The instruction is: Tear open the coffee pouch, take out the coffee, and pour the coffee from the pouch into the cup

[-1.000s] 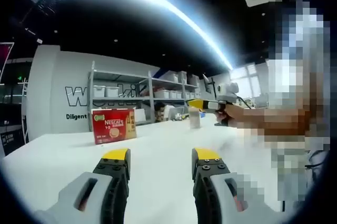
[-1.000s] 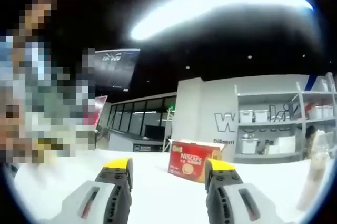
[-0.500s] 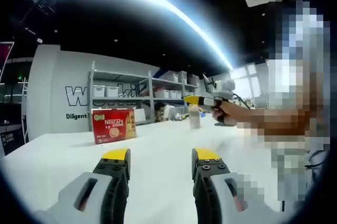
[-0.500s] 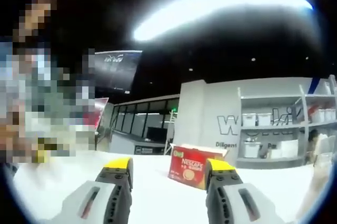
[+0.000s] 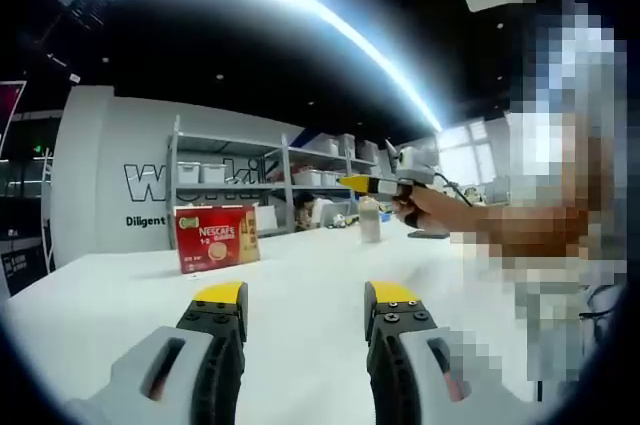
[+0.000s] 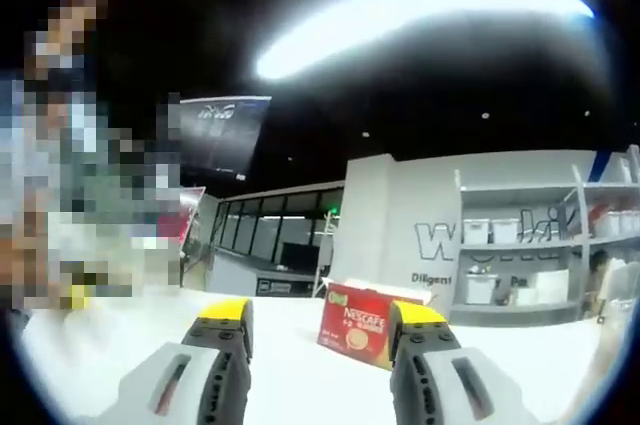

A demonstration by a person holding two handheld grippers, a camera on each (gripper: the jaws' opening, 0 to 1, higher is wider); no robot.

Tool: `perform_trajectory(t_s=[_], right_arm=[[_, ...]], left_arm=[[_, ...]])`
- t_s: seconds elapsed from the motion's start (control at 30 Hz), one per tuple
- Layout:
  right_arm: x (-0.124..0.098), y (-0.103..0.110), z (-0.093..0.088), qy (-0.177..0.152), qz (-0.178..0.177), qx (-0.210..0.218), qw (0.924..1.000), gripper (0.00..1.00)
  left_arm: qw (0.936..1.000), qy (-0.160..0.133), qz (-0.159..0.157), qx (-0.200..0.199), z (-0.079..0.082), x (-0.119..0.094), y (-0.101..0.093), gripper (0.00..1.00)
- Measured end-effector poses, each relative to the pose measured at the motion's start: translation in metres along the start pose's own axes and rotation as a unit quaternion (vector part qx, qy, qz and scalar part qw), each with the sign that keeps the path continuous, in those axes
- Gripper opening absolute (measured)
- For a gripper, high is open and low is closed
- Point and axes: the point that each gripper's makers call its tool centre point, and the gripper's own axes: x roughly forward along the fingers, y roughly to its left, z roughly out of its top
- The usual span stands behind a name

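A red Nescafe coffee box (image 5: 216, 238) stands on the white table (image 5: 300, 265), ahead and to the left of my left gripper (image 5: 305, 295). That gripper is open and holds nothing, low over the table. A pale cup (image 5: 370, 220) stands further back on the right. Just above the cup, a hand holds my right gripper (image 5: 362, 184) in the air, with its yellow tip pointing left. In the right gripper view the same red box (image 6: 362, 312) sits between the jaws of my right gripper (image 6: 320, 313), well beyond them. These jaws stand open and empty.
Metal shelves with white bins (image 5: 270, 180) line the back wall with lettering. The person's arm (image 5: 500, 230) reaches in from the right of the left gripper view. Bare white tabletop (image 6: 300, 375) lies under both grippers.
The hand has lifted my right gripper and carried it a little to the left, above the cup. The right gripper view has turned slightly with it. My left gripper has stayed still.
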Motion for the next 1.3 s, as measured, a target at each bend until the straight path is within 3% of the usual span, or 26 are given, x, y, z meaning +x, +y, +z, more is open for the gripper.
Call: perform_trajectory(t_s=[0.63, 1.17, 1.3], right_arm=[[0.018, -0.007, 0.004, 0.002, 0.003, -0.006, 1.0, 0.55], [0.037, -0.02, -0.009, 0.041, -0.002, -0.035, 0.9986, 0.55], [0.043, -0.024, -0.006, 0.046, 0.001, -0.038, 0.9982, 0.55]], left_arm=[[1.0, 0.003, 0.0, 0.003, -0.002, 0.001, 0.002, 0.49], [1.0, 0.001, 0.0, 0.001, -0.001, 0.0, -0.001, 0.49], [1.0, 0.002, 0.001, 0.001, -0.001, 0.0, -0.001, 0.49]])
